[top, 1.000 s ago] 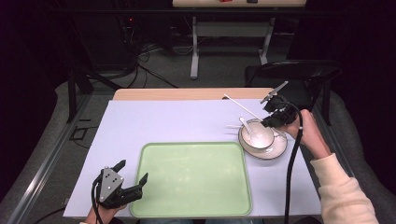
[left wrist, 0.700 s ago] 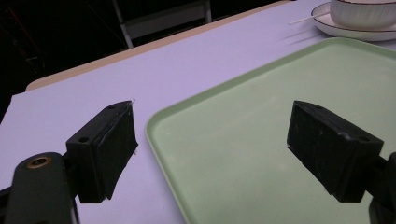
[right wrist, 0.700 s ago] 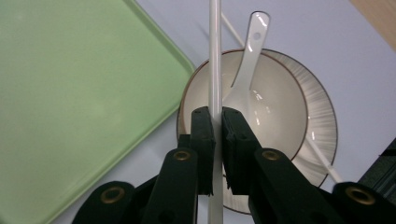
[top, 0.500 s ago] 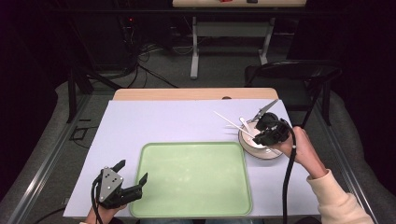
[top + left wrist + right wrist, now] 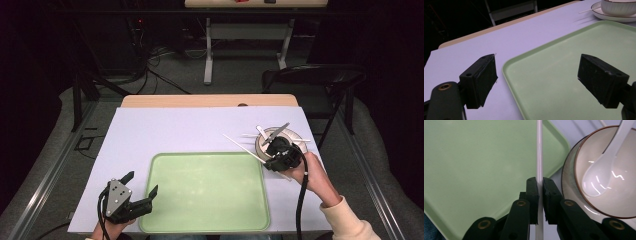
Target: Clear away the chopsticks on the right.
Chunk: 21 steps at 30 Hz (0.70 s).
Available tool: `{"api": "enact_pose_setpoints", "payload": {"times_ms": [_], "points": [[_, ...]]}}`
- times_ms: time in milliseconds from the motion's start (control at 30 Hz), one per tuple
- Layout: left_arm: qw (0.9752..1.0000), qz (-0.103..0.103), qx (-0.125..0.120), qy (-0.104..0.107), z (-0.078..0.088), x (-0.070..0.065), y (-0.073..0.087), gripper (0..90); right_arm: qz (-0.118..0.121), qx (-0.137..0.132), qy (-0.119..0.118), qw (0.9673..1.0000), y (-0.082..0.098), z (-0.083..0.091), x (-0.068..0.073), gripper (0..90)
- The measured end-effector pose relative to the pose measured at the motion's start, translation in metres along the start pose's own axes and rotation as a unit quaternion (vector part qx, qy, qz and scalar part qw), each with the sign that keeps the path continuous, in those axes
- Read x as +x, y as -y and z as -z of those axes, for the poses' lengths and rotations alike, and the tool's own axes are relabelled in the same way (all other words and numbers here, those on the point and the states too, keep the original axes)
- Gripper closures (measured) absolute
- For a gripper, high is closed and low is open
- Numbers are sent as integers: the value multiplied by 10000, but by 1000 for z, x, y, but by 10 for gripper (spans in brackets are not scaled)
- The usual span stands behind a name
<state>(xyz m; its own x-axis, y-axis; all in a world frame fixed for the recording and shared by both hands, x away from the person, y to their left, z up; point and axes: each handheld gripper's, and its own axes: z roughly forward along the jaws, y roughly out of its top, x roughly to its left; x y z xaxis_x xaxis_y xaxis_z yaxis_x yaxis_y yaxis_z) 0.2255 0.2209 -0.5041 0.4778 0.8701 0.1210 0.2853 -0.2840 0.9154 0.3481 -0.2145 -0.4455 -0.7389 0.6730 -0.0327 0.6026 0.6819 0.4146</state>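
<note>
One white chopstick [image 5: 539, 150] is pinched between the jaws of the right gripper [image 5: 540, 185], which are clenched tight on it. In the right gripper view the stick runs straight up from between the two pads, crossing the edge of the green tray [image 5: 474, 165] near its rounded corner. From above, the chopstick [image 5: 245, 147] slants up and to the left from the right gripper [image 5: 281, 159], its free end over the purple table cover [image 5: 175, 130] just beyond the tray's far right corner.

A second white chopstick [image 5: 250, 135] lies beside the bowl [image 5: 272, 136], touching the saucer's edge as far as can be told. There is one bowl, cream with a brown rim, standing on one saucer [image 5: 566, 180], and one white soup spoon [image 5: 604, 162] rests inside the bowl with its handle leaning out over the rim. The bowl sits just to the right of the held chopstick.

The one tray [image 5: 210, 190] lies in the middle of the table with nothing on it. At its near left corner the left gripper [image 5: 137, 192] rests with its jaws spread wide apart and nothing between them, one jaw over the tray, the other over the cover.
</note>
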Motion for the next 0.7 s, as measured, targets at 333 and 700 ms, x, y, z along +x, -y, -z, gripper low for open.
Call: {"api": "enact_pose_setpoints", "payload": {"times_ms": [333,700], "points": [[10000,-9,-15,-1,1,0,0,155,-186,26,-239,9995,9,-17,15,838],[10000,6,-52,-50,1,0,0,155,-663,-4,-444,9968,19,-34,29,838]]}}
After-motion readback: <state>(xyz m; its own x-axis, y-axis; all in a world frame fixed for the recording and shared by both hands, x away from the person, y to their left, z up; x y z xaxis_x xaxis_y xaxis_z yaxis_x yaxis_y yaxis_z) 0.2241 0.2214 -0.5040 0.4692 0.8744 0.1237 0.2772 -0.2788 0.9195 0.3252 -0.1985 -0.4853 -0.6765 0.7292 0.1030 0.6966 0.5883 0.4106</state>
